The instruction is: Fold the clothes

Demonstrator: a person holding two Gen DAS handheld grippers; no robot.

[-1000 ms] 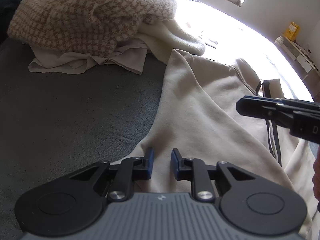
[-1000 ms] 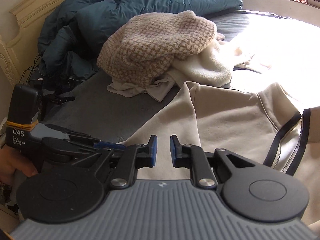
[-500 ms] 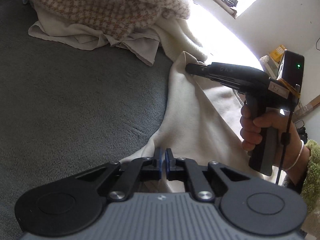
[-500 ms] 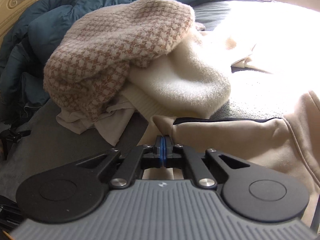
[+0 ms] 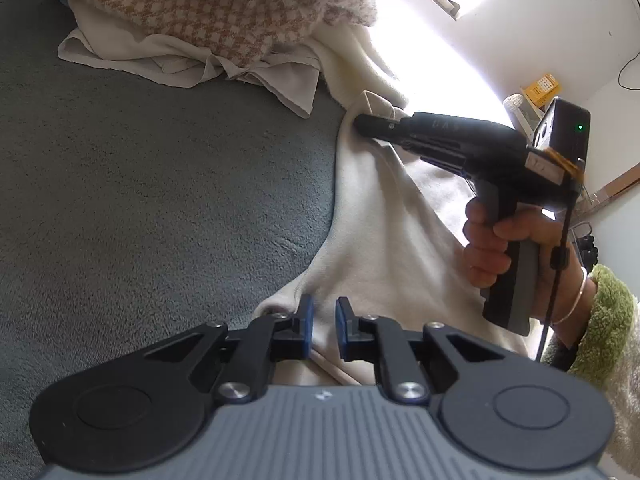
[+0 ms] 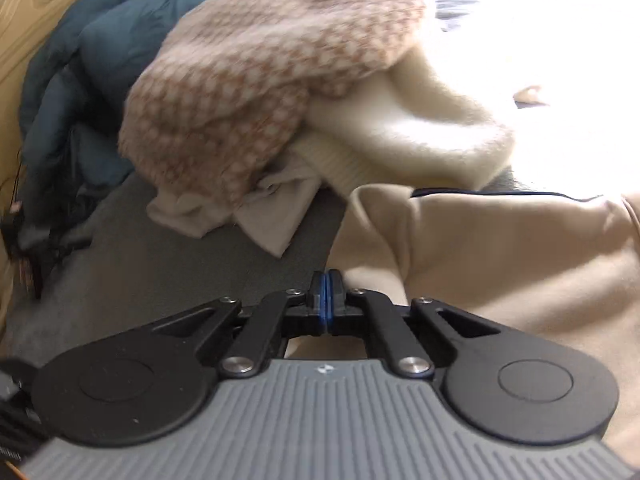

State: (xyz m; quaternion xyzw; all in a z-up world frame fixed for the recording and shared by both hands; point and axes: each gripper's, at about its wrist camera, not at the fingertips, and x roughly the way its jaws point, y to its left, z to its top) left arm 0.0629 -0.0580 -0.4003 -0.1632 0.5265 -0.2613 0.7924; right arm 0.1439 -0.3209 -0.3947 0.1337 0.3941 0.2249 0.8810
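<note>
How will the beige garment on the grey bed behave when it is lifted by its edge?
Probably floppy: the beige garment already lies in soft folds and bunches where the right hand-held gripper meets its corner. It would likely sag between two grip points. It looks thick, so perhaps somewhat heavy, and it may drag on the grey bed cover.

Sweatshirt (image 5: 384, 248) lies before the clothes pile (image 5: 208, 12) (both on bed (image 5: 140, 200)).
</note>
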